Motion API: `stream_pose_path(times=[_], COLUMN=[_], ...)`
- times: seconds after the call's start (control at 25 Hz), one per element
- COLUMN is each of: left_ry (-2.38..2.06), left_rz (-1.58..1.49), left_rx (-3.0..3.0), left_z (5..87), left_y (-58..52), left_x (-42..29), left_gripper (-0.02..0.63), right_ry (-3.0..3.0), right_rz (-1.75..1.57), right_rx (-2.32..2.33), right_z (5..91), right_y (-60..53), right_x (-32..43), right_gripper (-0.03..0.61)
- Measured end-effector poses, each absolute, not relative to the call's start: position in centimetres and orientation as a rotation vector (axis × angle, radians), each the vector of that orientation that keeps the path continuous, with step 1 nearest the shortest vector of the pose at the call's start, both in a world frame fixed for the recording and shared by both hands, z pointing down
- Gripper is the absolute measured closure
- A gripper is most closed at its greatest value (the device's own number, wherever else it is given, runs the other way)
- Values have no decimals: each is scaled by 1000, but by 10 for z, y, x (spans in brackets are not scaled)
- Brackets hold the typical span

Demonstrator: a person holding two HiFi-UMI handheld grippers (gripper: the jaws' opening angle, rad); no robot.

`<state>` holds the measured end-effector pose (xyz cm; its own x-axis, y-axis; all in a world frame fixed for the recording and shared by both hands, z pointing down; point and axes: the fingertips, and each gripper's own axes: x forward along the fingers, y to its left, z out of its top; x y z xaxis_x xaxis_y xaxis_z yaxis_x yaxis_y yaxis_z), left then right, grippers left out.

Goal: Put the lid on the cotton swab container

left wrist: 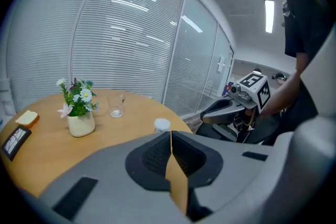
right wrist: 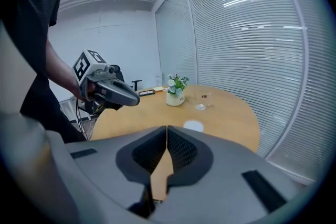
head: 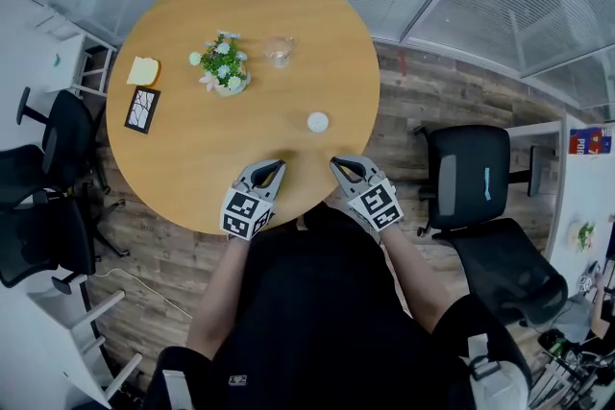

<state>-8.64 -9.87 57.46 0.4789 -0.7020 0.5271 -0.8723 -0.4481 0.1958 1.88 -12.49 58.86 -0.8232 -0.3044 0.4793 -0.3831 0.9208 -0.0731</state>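
Observation:
A small white round lid [head: 317, 121] lies flat on the round wooden table [head: 192, 158], right of its middle. A clear, open cotton swab container [head: 279, 50] stands farther back, beside the flowers. My left gripper [head: 280, 164] and right gripper [head: 335, 164] hover side by side over the table's near edge, both shut and empty. The left gripper view has the lid [left wrist: 162, 124] just beyond the closed jaws and the container [left wrist: 116, 105] behind it. From the right gripper view the lid [right wrist: 193, 126] is straight ahead, with the container [right wrist: 201, 100] farther off.
A vase of flowers [head: 226, 72] stands left of the container. A yellow block [head: 143, 70] and a black framed card [head: 143, 108] lie at the table's left edge. Office chairs [head: 476, 173] stand to the right, and more chairs [head: 48, 149] to the left.

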Motion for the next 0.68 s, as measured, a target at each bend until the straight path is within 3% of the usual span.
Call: stream_pose_path(times=[0.68], left_ry=[-1284], left_rz=[530], left_rx=[2323], left_z=[570], left_y=[-104], left_x=[-77], left_gripper=[604], right_ry=[-2618], right_rz=[157], right_rx=[513], right_z=[568], right_y=[-137], right_x=[20], right_gripper=[571])
